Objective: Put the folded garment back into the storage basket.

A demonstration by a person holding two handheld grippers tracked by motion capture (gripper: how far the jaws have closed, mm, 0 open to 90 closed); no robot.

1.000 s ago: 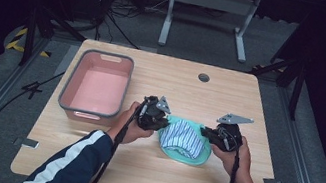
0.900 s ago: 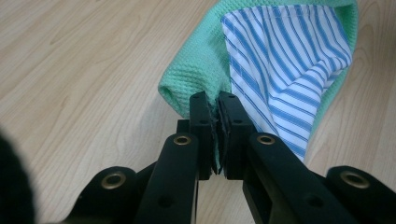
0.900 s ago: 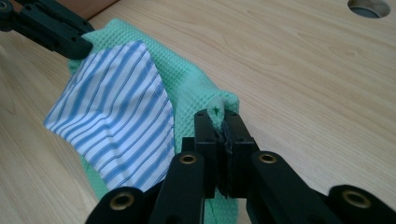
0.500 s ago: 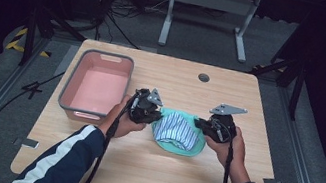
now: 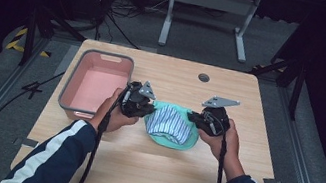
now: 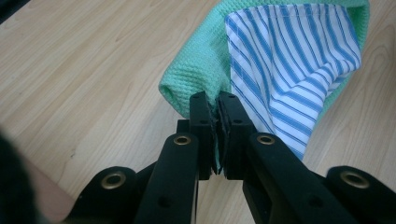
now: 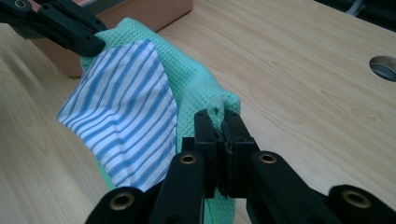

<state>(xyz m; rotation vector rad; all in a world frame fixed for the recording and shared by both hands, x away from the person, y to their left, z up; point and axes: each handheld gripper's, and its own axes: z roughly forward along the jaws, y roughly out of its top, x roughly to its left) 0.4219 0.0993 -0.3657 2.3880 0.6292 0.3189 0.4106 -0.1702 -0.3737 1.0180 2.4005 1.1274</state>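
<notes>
A green waffle-weave cloth hangs between my two grippers at the middle of the table, with a blue-and-white striped cloth lying on it. My left gripper is shut on the green cloth's left edge, the striped cloth just beside the jaws. My right gripper is shut on the green cloth's right edge. In the right gripper view the striped cloth sags in the middle and the left gripper pinches the far corner.
A pink bin with a grey rim stands at the table's left, close behind the left gripper; its corner is in the right gripper view. A round cable hole sits at the back of the wooden table.
Both grippers have carried the cloths leftward and slightly away from the person, toward the pink bin, still gripping the green cloth's edges.
</notes>
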